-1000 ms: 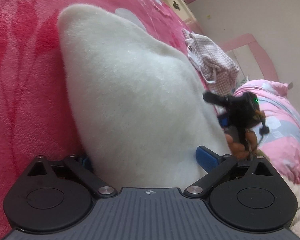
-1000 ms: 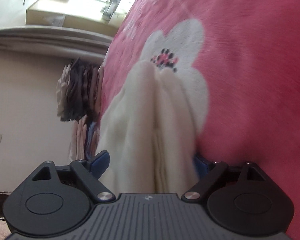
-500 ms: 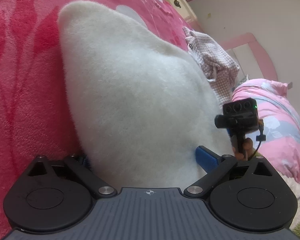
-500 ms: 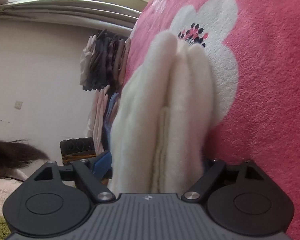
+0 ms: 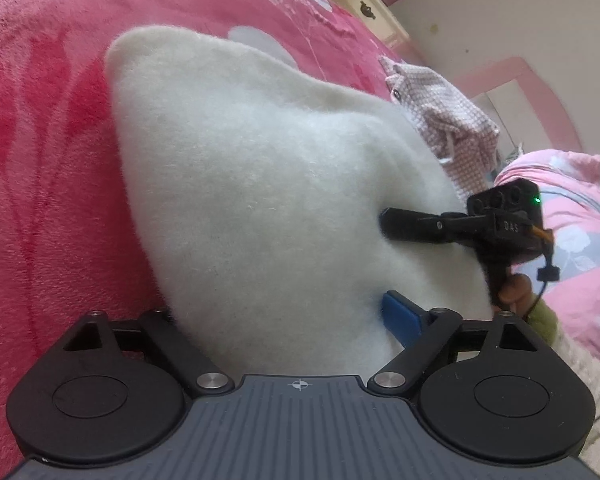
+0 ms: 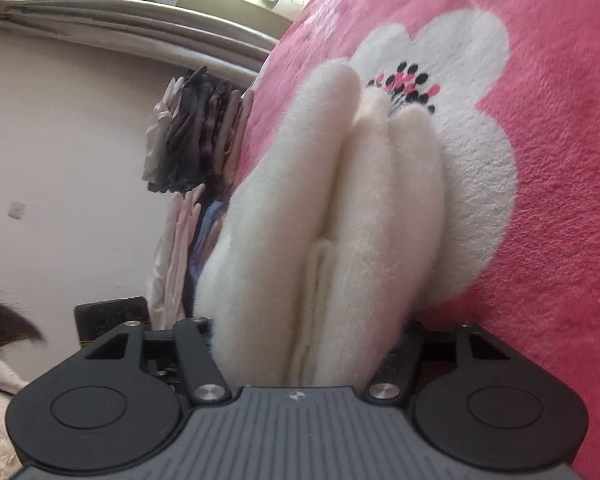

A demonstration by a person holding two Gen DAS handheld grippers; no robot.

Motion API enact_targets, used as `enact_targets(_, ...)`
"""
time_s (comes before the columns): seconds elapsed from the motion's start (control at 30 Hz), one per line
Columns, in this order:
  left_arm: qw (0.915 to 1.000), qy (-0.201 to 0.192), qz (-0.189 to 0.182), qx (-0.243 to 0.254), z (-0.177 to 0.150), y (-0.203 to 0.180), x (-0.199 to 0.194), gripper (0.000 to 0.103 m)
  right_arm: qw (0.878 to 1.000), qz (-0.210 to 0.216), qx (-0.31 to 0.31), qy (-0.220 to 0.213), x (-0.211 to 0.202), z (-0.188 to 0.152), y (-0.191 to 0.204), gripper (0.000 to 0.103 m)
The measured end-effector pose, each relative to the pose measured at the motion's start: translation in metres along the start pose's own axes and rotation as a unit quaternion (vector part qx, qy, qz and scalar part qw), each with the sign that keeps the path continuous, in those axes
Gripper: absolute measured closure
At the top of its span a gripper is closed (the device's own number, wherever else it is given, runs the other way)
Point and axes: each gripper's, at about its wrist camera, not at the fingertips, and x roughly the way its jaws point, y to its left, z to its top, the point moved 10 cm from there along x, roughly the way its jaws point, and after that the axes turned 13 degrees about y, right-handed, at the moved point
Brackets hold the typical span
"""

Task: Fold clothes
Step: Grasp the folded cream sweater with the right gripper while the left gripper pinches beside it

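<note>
Since a second ago my right tongs (image 6: 300,340) have rolled and drawn in on the cream fleece garment (image 6: 340,216), and from the left view their black finger now lies against the fleece where earlier it hung off beside it. Both pairs of tongs are closing at this moment, each with the fleece between its fingers.

My left tongs (image 5: 284,312) stand wide, the blue pad (image 5: 400,316) on the right sunk into the pile; the other finger is hidden behind the cloth, so I read this as a loose hold on a thick bundle. On the right, the fabric fills the gap from one finger to the other and bulges out above them, so those tongs are pinching it.

The garment is a thick, fluffy, off-white fleece, folded into a fat bundle. From the right side I see three rounded lobes of stacked layers with a thinner ribbed edge tucked between them. From the left it is one broad, smooth, domed face (image 5: 260,184).

It lies on the bed, on a pink plush blanket (image 6: 540,280) with a large white flower printed beneath the bundle. A checked cloth (image 5: 448,120) lies further along the bed.
</note>
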Motion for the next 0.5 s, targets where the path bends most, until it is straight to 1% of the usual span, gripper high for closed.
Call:
enact_targets(0.07,1.0,-0.003,0.004,0.003,0.001,-0.003,-0.003,0.019,1.0,-0.012,-0.002,-0.011,-0.004,-0.003,0.005,0.041)
enact_targets(0.13,0.9999,-0.007,0.002,0.009,0.001,-0.007,-0.007,0.021,1.0,-0.012,-0.018,-0.007,-0.007,-0.009,0.014,0.041)
enact_targets(0.27,0.9997,-0.019,-0.011,0.014,0.006,-0.018,-0.016,0.021,0.999,-0.03,-0.022,-0.03,-0.015,-0.016,0.03,0.042)
enact_targets(0.5,0.9983,-0.048,-0.017,0.03,0.017,-0.043,-0.044,0.021,0.996,-0.041,-0.017,-0.081,-0.043,-0.025,0.063,0.042)
